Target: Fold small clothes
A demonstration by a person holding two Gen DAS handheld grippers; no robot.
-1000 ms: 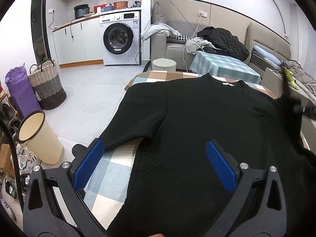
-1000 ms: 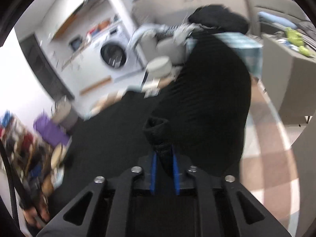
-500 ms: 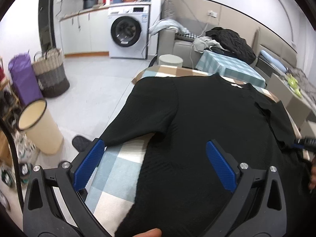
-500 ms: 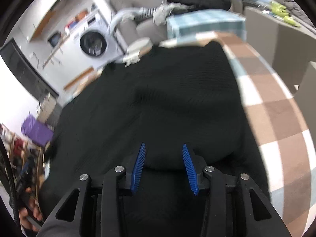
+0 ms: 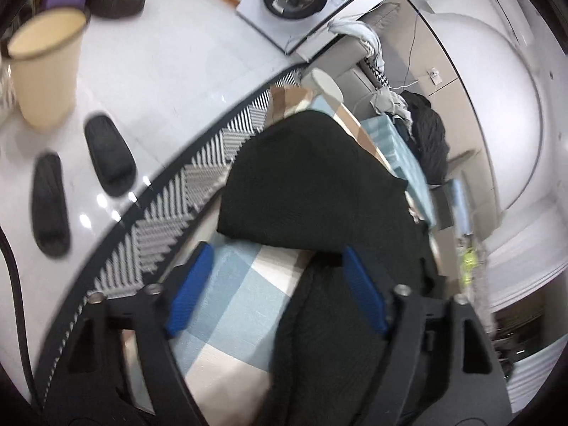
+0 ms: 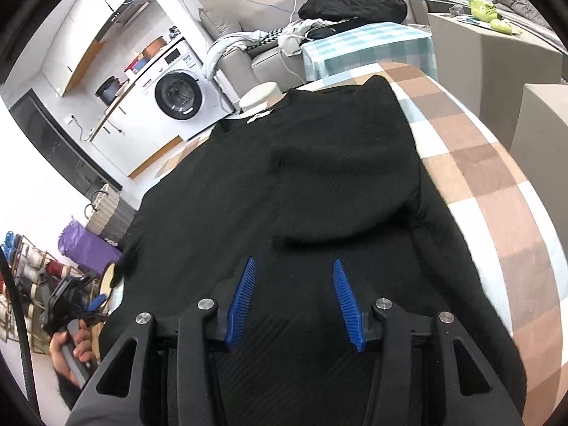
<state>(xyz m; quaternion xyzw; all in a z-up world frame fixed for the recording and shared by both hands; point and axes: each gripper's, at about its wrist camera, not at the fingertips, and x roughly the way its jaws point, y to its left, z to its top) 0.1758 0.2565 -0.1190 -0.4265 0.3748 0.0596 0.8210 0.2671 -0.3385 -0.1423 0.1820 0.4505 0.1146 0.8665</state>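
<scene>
A black knit sweater (image 6: 319, 184) lies flat on a checked tablecloth (image 6: 490, 177). Its right sleeve (image 6: 348, 191) is folded over the body. My right gripper (image 6: 294, 266) is open and empty above the sweater's lower body. In the left wrist view the left sleeve (image 5: 305, 181) lies out over the table edge. My left gripper (image 5: 277, 252) is open and empty, tilted, just short of the sleeve's cuff end, over the bare cloth (image 5: 241, 294). The left gripper also shows in the right wrist view (image 6: 88, 301) at the table's left edge.
Below the table's left edge are a striped rug (image 5: 177, 213), two black slippers (image 5: 110, 156) and a cream bin (image 5: 46, 67). A washing machine (image 6: 177, 96), a sofa with clothes (image 6: 351, 3) and a small checked table (image 6: 369, 49) stand beyond.
My right gripper let go of the right sleeve, which now lies folded over the body, and opened wider. My left gripper swung left and tilted down toward the left sleeve.
</scene>
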